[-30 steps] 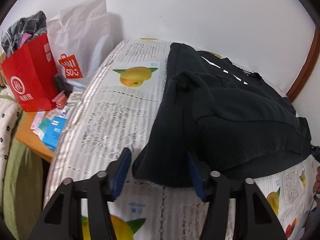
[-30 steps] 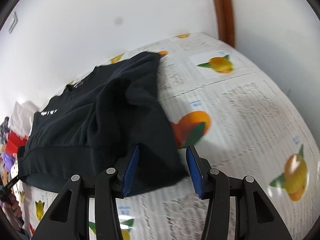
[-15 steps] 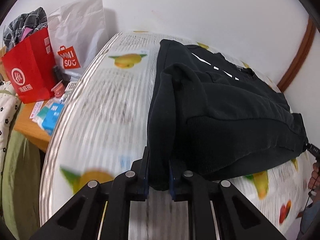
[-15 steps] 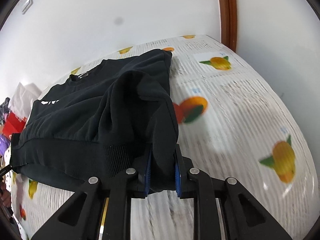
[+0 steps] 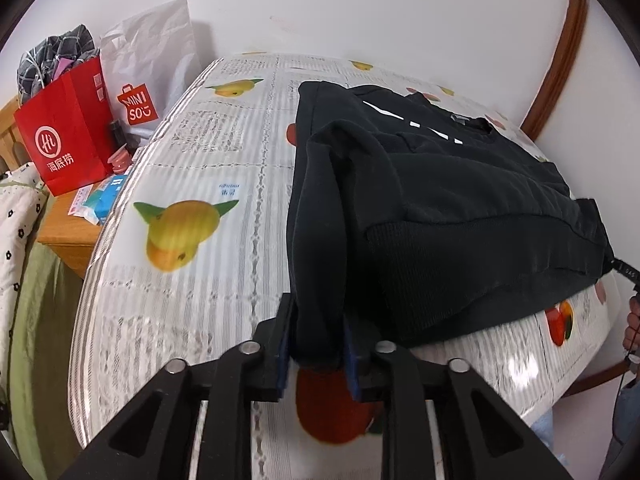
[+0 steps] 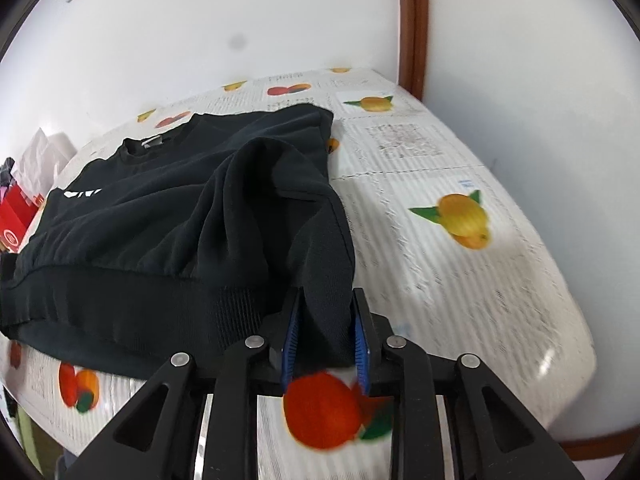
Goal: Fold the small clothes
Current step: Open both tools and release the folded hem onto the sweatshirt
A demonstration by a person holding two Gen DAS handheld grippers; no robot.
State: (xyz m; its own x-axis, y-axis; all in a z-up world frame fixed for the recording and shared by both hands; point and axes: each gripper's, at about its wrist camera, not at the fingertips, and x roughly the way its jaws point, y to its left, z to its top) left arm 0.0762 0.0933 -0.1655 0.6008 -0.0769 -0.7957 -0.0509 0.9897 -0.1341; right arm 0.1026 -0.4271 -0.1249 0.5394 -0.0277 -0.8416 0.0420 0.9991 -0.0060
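Both grippers had the black sweatshirt (image 5: 460, 216) by its lower corners, low in each frame. The left gripper (image 5: 318, 344) pinched a bunched corner, its jaws easing apart with cloth between them; the right gripper (image 6: 326, 340) likewise. The sweatshirt lay across the centre of the fruit-printed surface (image 5: 208, 184), a red paper bag (image 5: 68, 140) at upper left.

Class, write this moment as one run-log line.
step: folding | left gripper: opening, black cotton sweatshirt corner between fingers | right gripper: same | surface: fruit-print tablecloth
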